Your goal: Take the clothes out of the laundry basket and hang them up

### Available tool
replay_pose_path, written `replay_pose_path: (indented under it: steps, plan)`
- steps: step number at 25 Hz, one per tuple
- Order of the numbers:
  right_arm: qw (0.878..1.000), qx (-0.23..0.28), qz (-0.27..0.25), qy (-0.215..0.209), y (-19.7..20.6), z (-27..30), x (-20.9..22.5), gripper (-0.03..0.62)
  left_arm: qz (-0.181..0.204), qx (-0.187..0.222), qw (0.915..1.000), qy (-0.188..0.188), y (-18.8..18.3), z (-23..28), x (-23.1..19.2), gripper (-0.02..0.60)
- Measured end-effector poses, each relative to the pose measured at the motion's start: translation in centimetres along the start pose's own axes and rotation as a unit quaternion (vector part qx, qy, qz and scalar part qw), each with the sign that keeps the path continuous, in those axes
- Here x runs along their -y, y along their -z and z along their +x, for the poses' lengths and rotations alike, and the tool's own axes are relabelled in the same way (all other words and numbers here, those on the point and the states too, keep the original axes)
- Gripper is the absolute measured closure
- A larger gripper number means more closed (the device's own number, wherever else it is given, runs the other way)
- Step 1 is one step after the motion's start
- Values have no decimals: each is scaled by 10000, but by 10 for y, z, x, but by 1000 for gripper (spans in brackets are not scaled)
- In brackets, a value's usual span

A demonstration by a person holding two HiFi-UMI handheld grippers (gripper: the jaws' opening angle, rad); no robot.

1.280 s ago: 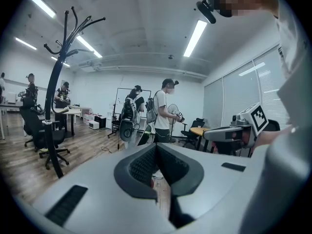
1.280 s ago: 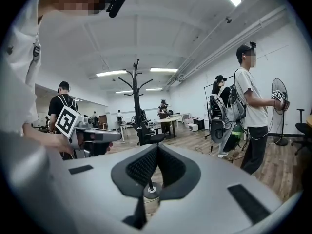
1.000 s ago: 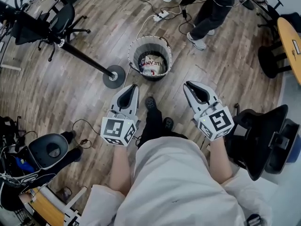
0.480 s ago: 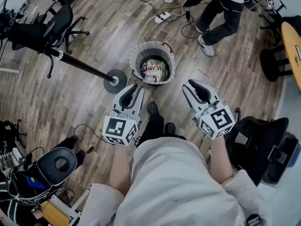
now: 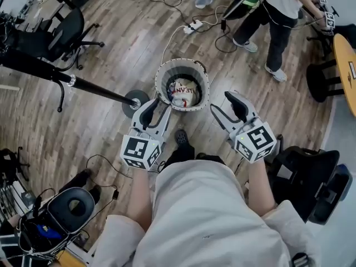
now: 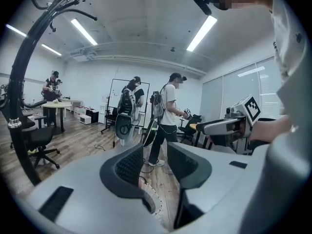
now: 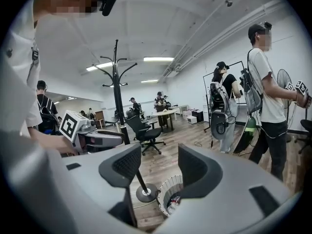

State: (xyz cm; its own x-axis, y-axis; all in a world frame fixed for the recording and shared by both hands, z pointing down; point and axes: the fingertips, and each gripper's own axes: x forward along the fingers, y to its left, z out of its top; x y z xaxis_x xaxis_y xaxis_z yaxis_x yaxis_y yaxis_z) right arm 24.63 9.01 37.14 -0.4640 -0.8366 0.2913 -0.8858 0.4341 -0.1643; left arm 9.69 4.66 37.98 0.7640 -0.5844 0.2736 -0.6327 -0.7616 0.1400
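We hold our left tool and our right tool side by side and apart from each other, both pointing forward and a little downward over the brown wooden plank floor. Both tools have just been opening their jaws, and each now stands wide with nothing between its pads. In the left gripper view the left tool frames only floor and a slice of a pale rim. In the right gripper view the right tool frames floor as well. The round, pale mesh laundry basket stands on the floor just ahead of the two tools, between their tips and slightly beyond them, nearer to the left tool. Crumpled white clothes with red print lie inside it, ahead of and below both tools. From the right tool the laundry basket sits low, just ahead of the jaws. Just left of the left tool's tip is the round base of a tall black metal coat stand, beside the basket. Seen from the right tool, the coat stand rises ahead and to the left. Well beyond the right tool stands a person in dark trousers. A white power strip lies on the floor beyond the basket. A black office chair stands far left of the left tool.
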Motion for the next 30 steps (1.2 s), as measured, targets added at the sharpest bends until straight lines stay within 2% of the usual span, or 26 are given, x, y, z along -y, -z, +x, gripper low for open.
replay_pose_path:
  steps: [7, 14, 19, 23, 30]
  plan:
    - [9998, -62, 74, 183, 4, 27, 1, 369, -105, -88, 9996, 233, 10, 12, -26, 422]
    - [9991, -392, 107, 145, 13, 50, 3, 373, -211, -286, 9986, 392, 22, 28, -40, 420]
    - [9969, -777, 53, -90, 7, 72, 7, 375, -677, -388, 9956, 512, 17, 37, -47, 420]
    - [9944, -965, -42, -433, 12, 86, 19, 382, -703, -444, 9961, 304, 24, 52, -49, 420]
    - [9855, -1173, -313, -1183, 17, 113, 51, 388, -934, -408, 9942, -348, 29, 81, -48, 420]
